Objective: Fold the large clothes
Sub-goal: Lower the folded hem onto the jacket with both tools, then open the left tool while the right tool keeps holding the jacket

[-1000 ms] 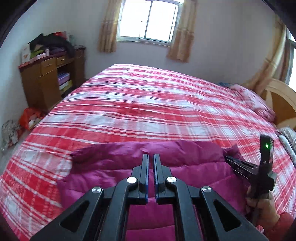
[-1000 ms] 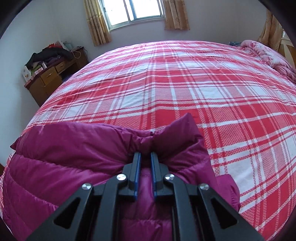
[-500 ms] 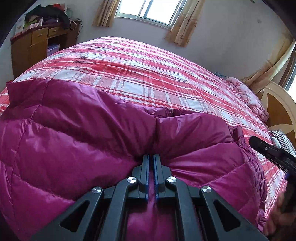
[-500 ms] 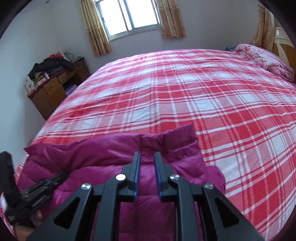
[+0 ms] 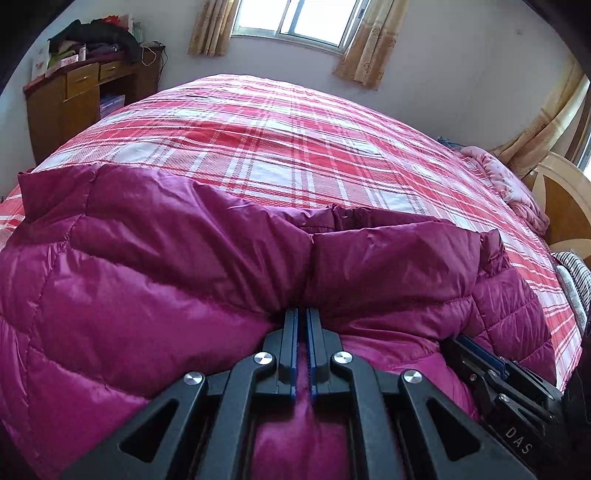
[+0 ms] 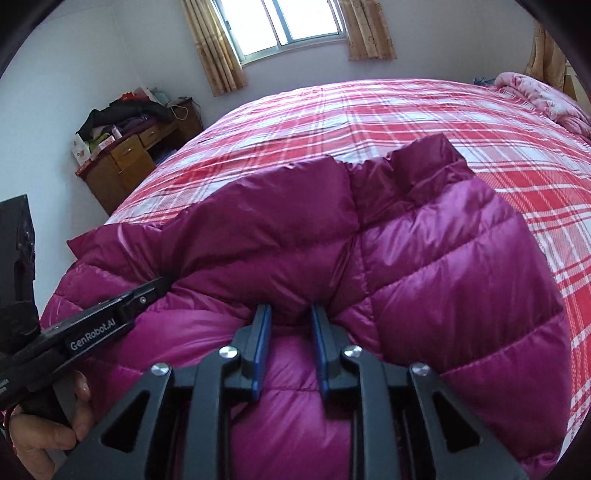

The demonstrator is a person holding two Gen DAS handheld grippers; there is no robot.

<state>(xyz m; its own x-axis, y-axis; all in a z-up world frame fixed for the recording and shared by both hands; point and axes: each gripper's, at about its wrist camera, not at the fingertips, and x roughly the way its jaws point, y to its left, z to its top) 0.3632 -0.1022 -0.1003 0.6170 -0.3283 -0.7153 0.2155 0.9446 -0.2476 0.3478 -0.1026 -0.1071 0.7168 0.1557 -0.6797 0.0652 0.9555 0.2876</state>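
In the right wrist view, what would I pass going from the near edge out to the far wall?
Right hand-held gripper → magenta puffer jacket → red plaid bedspread → window in the far wall.

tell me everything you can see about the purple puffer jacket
The puffer jacket is magenta-purple, shiny and quilted in puffy stitched panels, apparently down-filled. It lies bunched near the closest edge of the red plaid bedspread, its collar end pointing toward the window. The left gripper is shut on a fold of it; the right gripper stands open with fabric bulging between its fingers.
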